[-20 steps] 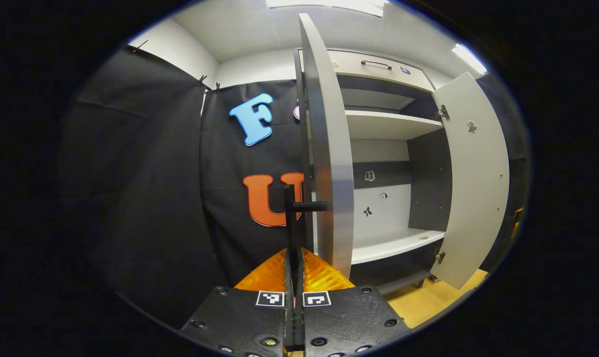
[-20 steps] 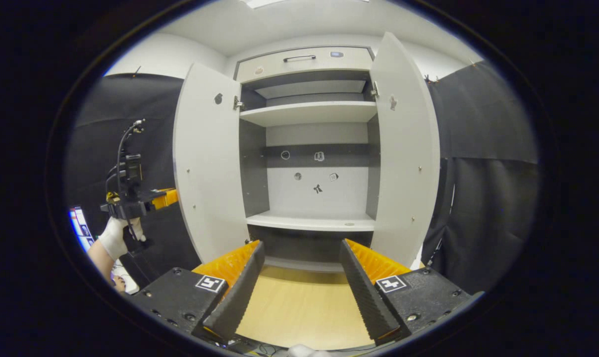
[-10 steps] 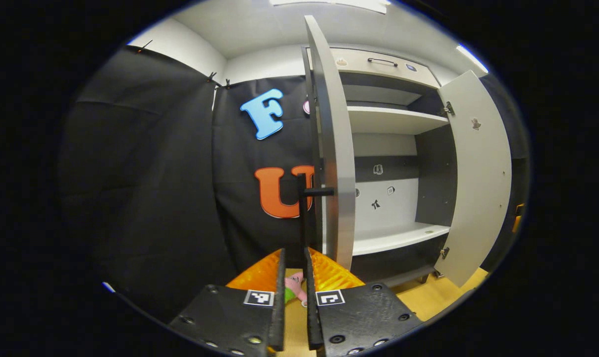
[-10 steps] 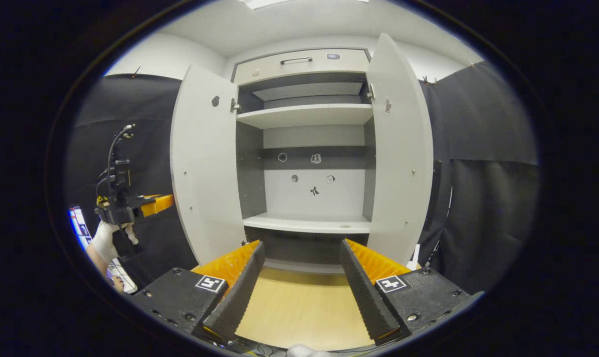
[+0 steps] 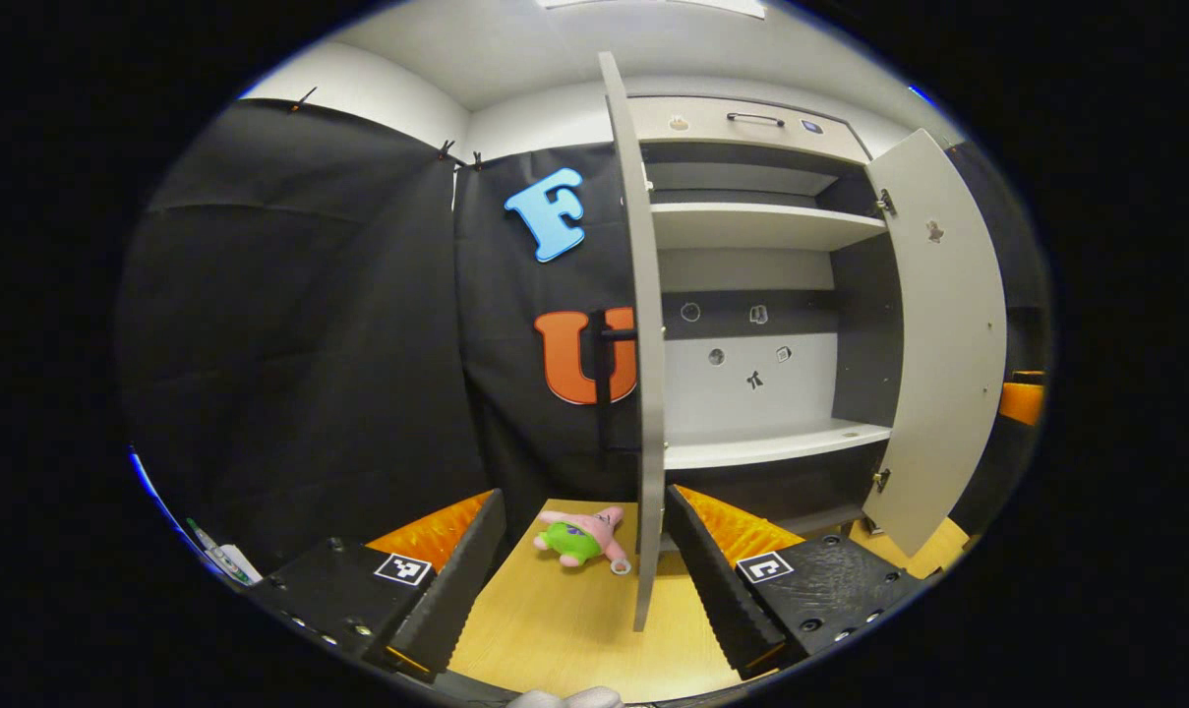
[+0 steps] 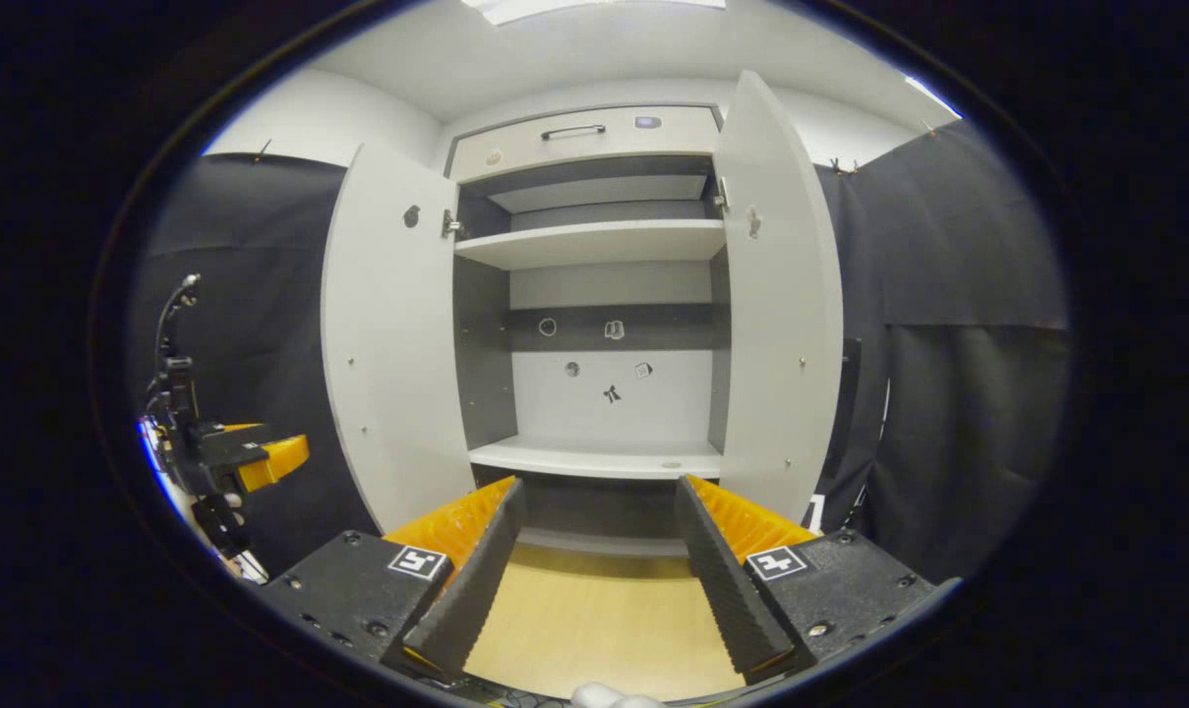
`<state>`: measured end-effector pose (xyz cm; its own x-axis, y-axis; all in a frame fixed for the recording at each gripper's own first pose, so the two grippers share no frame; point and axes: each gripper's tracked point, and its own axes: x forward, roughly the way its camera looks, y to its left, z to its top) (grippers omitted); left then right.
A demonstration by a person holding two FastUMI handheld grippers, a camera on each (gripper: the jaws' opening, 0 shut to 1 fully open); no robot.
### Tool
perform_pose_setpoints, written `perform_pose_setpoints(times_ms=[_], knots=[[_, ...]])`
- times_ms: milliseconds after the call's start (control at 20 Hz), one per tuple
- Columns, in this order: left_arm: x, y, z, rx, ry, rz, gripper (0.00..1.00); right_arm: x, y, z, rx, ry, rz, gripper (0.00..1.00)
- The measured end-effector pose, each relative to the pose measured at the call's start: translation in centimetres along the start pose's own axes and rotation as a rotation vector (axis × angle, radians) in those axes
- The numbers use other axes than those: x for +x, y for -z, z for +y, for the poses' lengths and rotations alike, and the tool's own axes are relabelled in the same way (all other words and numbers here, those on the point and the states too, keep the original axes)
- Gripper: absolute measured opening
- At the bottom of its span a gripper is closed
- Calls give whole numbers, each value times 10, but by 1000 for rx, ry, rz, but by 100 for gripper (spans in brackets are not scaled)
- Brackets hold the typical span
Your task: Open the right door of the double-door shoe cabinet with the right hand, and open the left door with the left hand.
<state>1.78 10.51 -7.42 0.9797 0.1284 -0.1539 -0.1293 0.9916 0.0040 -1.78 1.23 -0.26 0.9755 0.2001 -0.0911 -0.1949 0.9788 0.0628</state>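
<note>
The pale grey shoe cabinet point(image 6: 594, 241) stands with both doors swung wide. In the right gripper view its left door point(image 6: 387, 334) and right door point(image 6: 781, 315) flank bare shelves. My right gripper point(image 6: 594, 580) is open, low in front of the cabinet, holding nothing. In the left gripper view the left door point(image 5: 645, 344) is seen edge-on, its black handle point(image 5: 609, 379) on the far side. My left gripper point(image 5: 586, 580) is open, back from that door edge and touching nothing. The right door point(image 5: 938, 344) hangs open at the right. The left gripper point(image 6: 235, 457) also appears far left.
A pink and green plush toy point(image 5: 579, 536) lies on the wooden floor point(image 5: 555, 629) by the left door's foot. A closed drawer point(image 6: 584, 133) with a dark handle tops the cabinet. Black cloth walls stand on both sides. The other gripper's body point(image 5: 1022, 401) peeks past the right door.
My left gripper let go of the left door's handle, opened wide and drew back and down. The right gripper stayed open, barely shifting. Both doors stayed open.
</note>
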Motion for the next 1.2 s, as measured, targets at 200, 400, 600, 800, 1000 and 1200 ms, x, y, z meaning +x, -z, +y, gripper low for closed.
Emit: perform_pose_setpoints(times_ms=[200,400,600,800,1000,1200], knots=[[-9,-33,-32,8,38,-49,97,-1,-15,-13,-2,23,-32,96],[-16,-57,-70,9,79,-98,96,-3,-31,-28,-7,58,-67,96],[-19,-73,-108,30,136,-129,96,-9,-39,-44,-12,100,-96,94],[-27,-72,-140,18,193,-134,96,-15,-33,-56,2,139,-94,94],[-38,-48,-157,1,219,-92,96,-22,-18,-62,-5,154,-65,95],[-38,-39,-150,-19,198,-68,96,-23,-8,-65,-9,161,-42,96]])
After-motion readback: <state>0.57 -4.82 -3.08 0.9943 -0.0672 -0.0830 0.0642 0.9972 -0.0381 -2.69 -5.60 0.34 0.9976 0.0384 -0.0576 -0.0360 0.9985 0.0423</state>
